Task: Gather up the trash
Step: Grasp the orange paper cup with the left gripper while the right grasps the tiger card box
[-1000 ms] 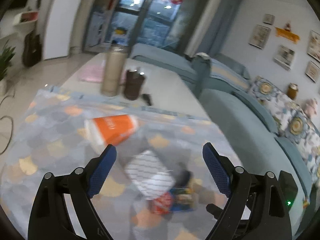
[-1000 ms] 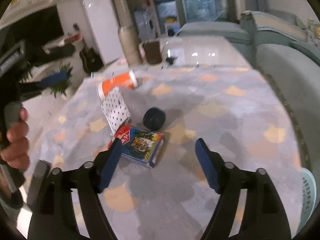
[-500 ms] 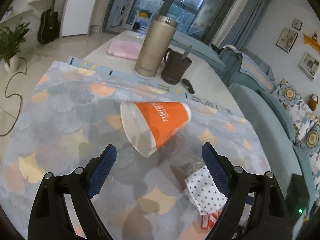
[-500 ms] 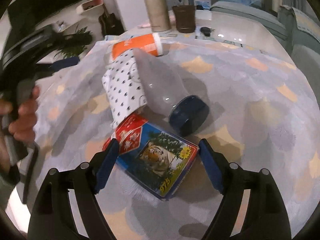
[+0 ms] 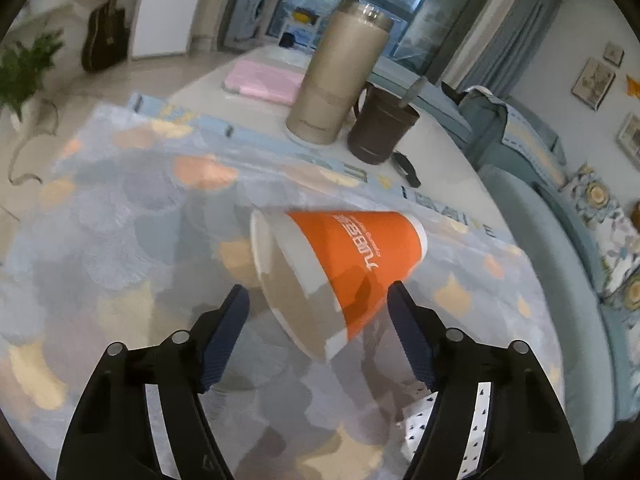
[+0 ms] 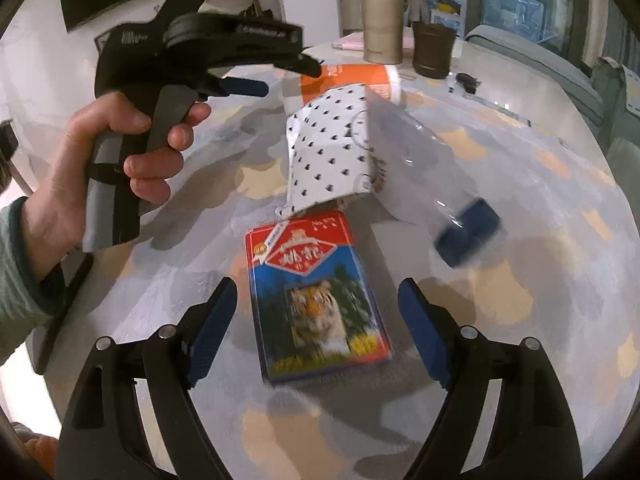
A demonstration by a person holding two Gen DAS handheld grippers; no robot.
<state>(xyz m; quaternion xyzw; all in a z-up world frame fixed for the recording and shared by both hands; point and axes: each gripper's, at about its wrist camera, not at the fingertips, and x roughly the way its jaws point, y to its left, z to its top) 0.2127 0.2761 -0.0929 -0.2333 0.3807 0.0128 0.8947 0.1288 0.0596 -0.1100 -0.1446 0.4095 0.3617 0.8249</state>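
Your left tongs [image 5: 318, 304] are closing around the orange paper cup [image 5: 344, 264], untouched; your right tongs [image 6: 316, 304] hang released over the tiger-print box [image 6: 316, 296].

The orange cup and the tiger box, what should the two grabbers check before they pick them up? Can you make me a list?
1. Orange cup lies between the left gripper fingers: ok, on its side, jaws closing but not yet pressing.
2. Tiger box lies between the right gripper fingers: ok, flat on the cloth, jaws open beside it.
3. Nothing resting on the box: cannot tell, the spotted paper reaches its far edge.
4. Clear bottle out of the right gripper's way: ok, it lies beyond the right finger.
5. Thermos and brown mug safe from bumps: ok, well behind the cup.
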